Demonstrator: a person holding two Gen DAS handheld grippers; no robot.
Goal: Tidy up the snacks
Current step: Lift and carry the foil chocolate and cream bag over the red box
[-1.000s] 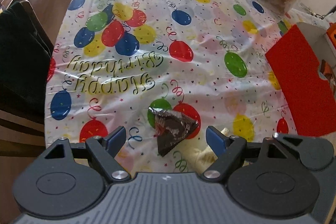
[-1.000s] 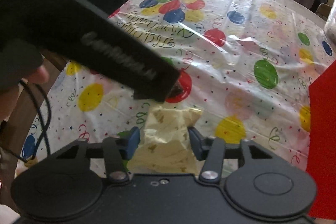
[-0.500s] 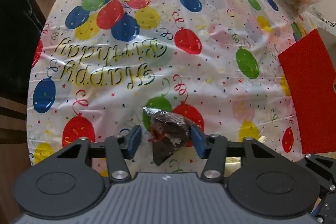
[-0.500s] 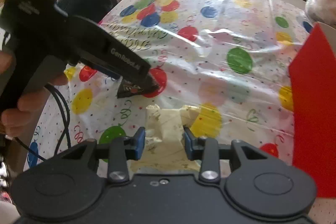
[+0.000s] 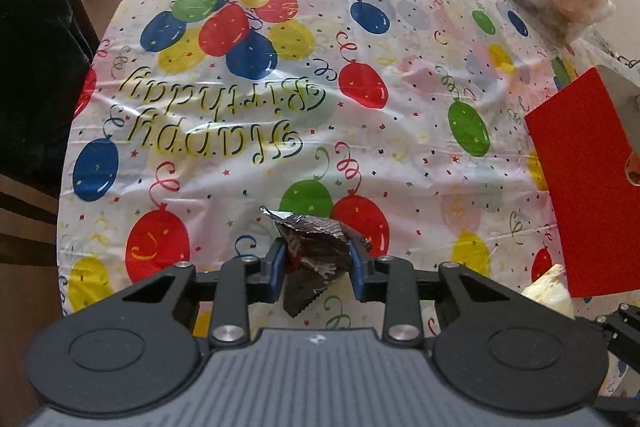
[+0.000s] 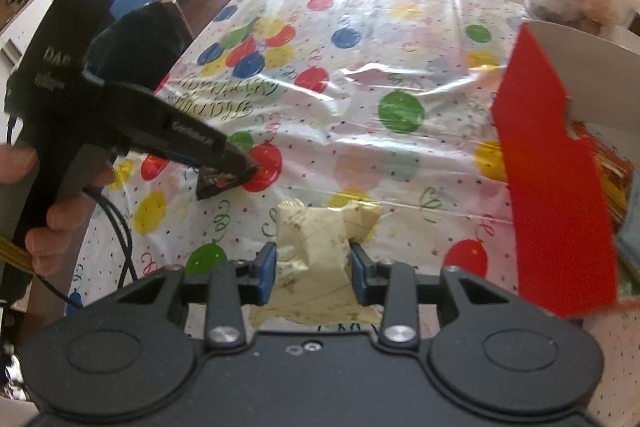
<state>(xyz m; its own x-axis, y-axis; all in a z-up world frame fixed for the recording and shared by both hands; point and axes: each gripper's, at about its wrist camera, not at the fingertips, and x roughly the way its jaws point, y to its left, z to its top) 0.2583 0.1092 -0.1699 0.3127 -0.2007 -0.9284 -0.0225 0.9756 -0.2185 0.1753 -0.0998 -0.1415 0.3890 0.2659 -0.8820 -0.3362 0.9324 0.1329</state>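
Closing on a dark foil snack packet (image 5: 316,251) low in the centre of the left wrist view, the left gripper (image 5: 318,269) has its blue pads already touching the crinkled sides, and the jaws are narrowing further. The packet looks light, thin and crushable, with slick foil, so a gentle pinch across its puffed middle seems wiser than a grab at the flat crimped ends. In the right wrist view, the right gripper (image 6: 312,273) grips a pale cream snack packet (image 6: 316,243) at lower centre, jaws partly closed and pressing its soft sides inward. It seems equally light and pliable. The red box (image 6: 556,187) at the right edge, with wrappers visible inside, is probably where both belong.
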